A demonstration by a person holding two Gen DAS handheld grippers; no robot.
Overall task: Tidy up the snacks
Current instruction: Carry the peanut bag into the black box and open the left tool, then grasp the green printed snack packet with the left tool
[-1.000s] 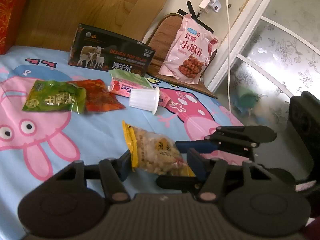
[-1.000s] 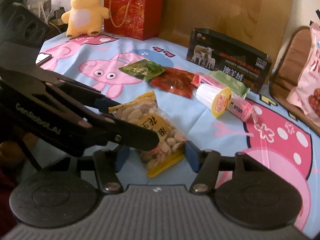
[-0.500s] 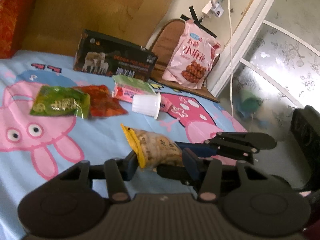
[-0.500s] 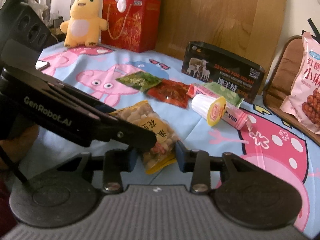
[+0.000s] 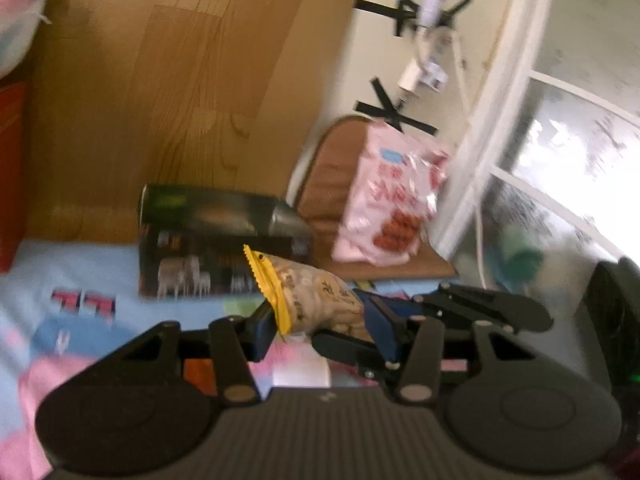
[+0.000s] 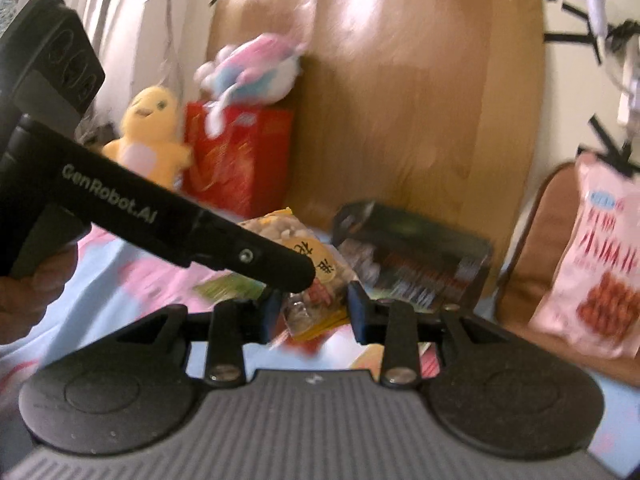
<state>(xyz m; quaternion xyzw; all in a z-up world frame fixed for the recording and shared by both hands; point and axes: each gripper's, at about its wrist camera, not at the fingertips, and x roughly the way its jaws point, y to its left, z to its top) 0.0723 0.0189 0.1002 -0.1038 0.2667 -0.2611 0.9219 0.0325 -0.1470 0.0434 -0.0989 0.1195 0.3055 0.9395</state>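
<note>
Both grippers are clamping one yellow-edged peanut packet (image 5: 316, 300) and holding it clear of the blue cartoon sheet (image 5: 48, 280); the left gripper (image 5: 320, 322) is squeezing the end nearest its camera between blue pads (image 5: 264, 330); the right gripper (image 6: 314, 306) is pinching the opposite end, and its jaws have just been closing on the packet; a hand (image 6: 28, 292) is gripping the left tool's handle; behind the packet a black box (image 5: 216, 248) is standing at the wooden headboard (image 5: 168, 100); a pink snack bag (image 6: 600, 264) is leaning on a brown cushion (image 5: 328, 184); both views are blurring.
</note>
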